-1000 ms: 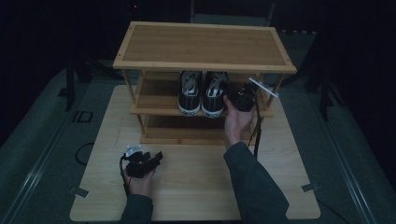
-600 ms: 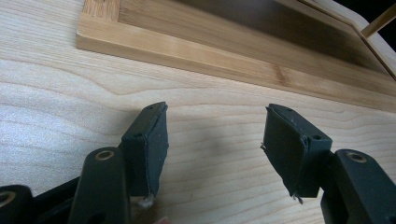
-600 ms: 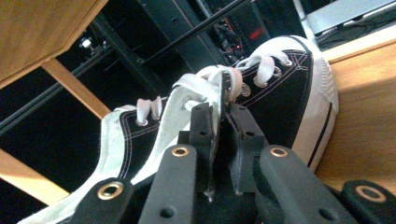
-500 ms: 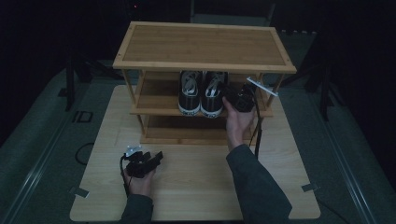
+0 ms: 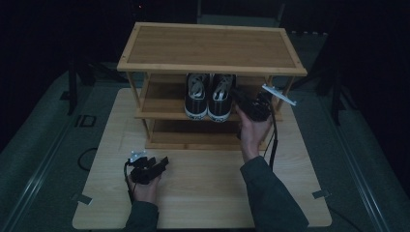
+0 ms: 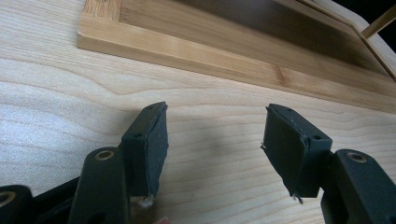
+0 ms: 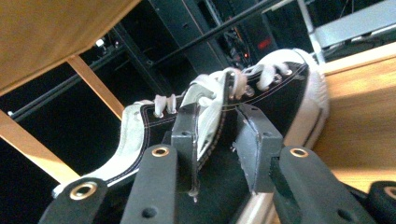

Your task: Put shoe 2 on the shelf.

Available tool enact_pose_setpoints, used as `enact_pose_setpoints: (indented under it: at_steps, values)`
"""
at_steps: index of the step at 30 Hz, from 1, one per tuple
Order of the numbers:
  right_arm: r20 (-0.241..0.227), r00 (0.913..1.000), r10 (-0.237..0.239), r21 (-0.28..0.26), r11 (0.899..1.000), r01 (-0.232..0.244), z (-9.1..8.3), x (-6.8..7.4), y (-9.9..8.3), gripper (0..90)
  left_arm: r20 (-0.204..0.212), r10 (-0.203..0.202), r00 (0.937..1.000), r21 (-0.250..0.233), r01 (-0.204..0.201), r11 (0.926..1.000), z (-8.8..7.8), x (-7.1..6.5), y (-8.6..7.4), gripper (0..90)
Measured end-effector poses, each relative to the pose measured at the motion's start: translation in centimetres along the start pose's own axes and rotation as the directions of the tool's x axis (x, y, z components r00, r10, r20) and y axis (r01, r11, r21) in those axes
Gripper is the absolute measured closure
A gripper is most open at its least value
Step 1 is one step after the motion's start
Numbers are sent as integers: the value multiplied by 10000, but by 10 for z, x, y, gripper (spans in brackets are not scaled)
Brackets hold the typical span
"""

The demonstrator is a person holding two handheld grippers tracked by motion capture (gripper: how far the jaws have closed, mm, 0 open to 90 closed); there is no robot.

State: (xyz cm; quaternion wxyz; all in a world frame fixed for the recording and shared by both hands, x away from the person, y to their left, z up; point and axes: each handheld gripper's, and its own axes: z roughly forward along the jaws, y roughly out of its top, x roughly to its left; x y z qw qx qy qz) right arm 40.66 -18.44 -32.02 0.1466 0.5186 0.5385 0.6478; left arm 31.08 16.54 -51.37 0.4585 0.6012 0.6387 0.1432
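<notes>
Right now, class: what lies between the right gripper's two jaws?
The right sneaker's side wall, by the laces, sits between the right gripper's just-opening jaws, in the right gripper view.

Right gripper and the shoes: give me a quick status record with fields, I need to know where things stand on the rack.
shoes: two black sneakers side by side on the rack's middle shelf, toes toward the person
rack: wooden shoe rack on the table
right gripper: at the right-hand sneaker; fingers on either side of its collar edge, jaws have just been opening, so the grip looks loosened
left gripper: open, nothing between its fingers, low over the table in front of the rack
</notes>
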Motion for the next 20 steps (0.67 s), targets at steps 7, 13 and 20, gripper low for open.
enact_pose_setpoints:
  at_steps: [7,13,20]
  values:
    - [-133,9998,-157,-210,9997,155,-27,-8,-2,680,-23,-39,10000,7,39,10000,0,0,0,407]
    - [-68,9972,-745,115,9971,746,-50,-14,-16,679,-22,-64,10000,18,64,10000,0,0,0,407]
    - [-154,9935,-1129,796,9903,1137,-63,-23,-32,666,-43,-56,10000,8,56,10000,0,0,0,406]
